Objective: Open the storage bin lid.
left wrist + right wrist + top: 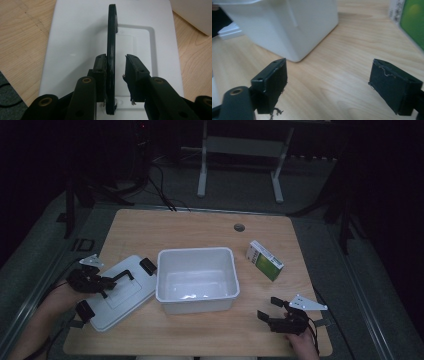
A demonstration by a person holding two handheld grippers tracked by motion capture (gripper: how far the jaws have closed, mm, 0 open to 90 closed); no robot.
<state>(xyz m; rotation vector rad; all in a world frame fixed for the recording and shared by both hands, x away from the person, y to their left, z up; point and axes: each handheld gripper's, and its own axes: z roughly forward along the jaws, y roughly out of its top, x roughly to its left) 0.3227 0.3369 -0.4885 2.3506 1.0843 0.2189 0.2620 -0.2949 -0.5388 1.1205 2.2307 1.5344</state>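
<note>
My two grippers, the left gripper (116, 75) and the right gripper (329, 82), are black, with dull brass-coloured rivets at the joints. The lid (75, 50) under my left one is plain white, and its handle (111, 45) is black. The tub (196, 279) is white too. The box (265, 260) is white with a green face. The table (200, 227) is pale wood with fine grain.

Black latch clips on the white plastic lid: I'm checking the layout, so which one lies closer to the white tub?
The black latch clip at the lid's far end, beside the white tub; the other clip sits at the near end.
</note>
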